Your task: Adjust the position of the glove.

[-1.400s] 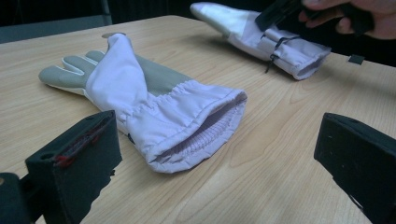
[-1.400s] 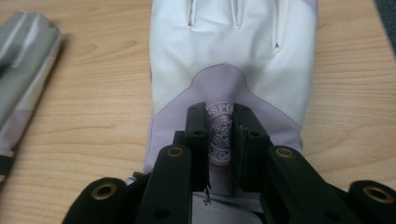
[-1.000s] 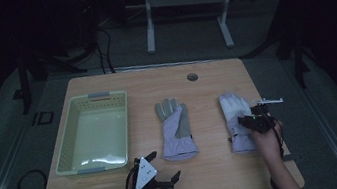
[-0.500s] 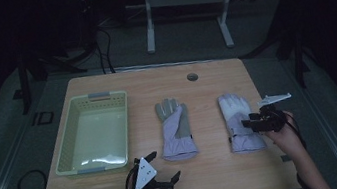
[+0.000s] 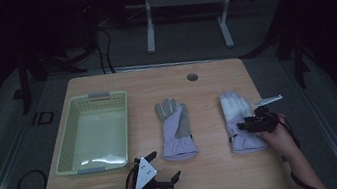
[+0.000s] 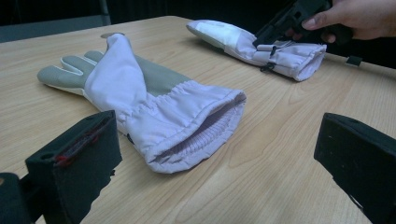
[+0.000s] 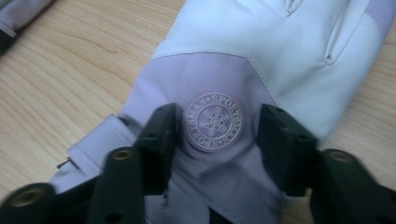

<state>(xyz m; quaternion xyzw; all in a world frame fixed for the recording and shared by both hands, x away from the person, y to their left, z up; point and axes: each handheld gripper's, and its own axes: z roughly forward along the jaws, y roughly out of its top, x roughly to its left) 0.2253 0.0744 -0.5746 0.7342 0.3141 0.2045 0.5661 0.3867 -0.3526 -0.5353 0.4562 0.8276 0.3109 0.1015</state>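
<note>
A wooden table fills the middle of the high view, with a pale green basket at centre left. A lilac glove lies at centre and a second glove at centre right. The right gripper presses down on the second glove, jaws parted either side of its round snowflake badge, while the left gripper sits at lower centre, jaws spread wide.

A light wooden table carries everything. On it lie a pale green plastic basket and two lavender-and-grey winter gloves.
</note>
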